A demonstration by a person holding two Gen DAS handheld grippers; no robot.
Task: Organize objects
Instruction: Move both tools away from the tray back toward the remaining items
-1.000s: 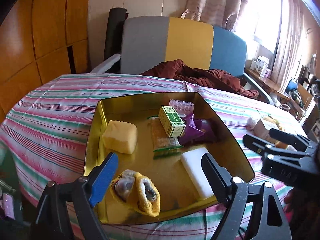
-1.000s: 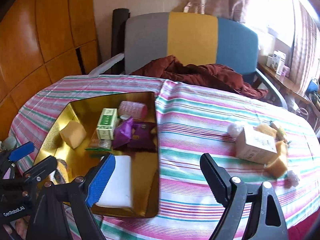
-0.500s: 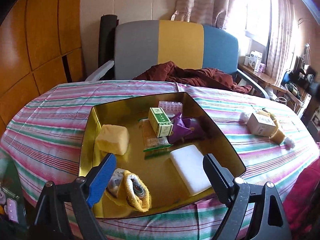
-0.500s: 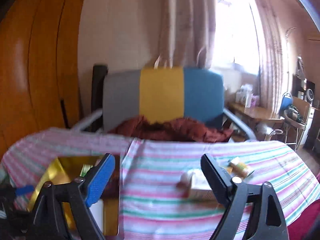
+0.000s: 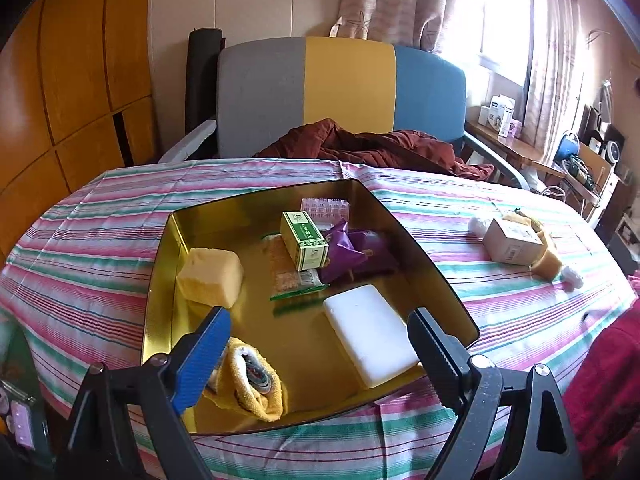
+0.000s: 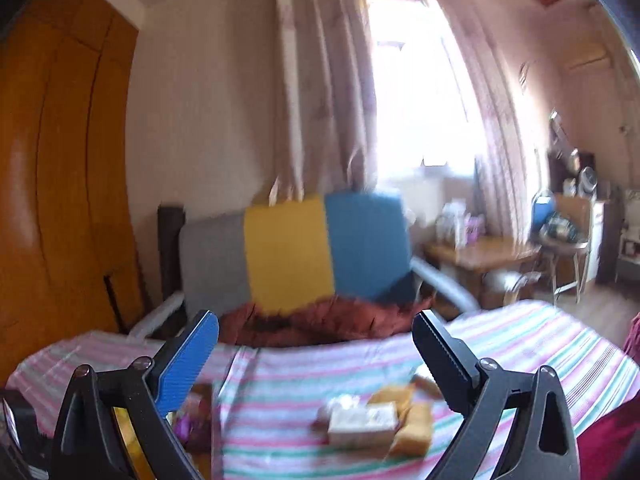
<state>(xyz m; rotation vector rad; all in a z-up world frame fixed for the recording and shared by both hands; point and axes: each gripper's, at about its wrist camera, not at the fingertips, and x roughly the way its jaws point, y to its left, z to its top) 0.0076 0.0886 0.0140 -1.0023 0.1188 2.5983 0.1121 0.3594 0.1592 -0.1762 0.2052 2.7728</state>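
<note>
Striped tablecloth (image 5: 100, 264) over round table, tricolour chair (image 5: 340, 92) behind with dark red cloth (image 5: 372, 148). Gold tray (image 5: 160, 280) on cloth, holding yellow sponge (image 5: 210, 276), green box (image 5: 304, 246), purple packet (image 5: 356, 252), white block (image 5: 370, 334), yellow rolled sock (image 5: 256, 384). Left gripper (image 5: 320, 356) spread wide above tray's near edge, nothing between jaws. Right gripper (image 6: 316, 364) also wide, jaws just been opening, empty, aimed near level over blurred table. Beige box (image 5: 512, 242) beside yellow pieces (image 5: 546, 260), well apart from tray on right.
</note>
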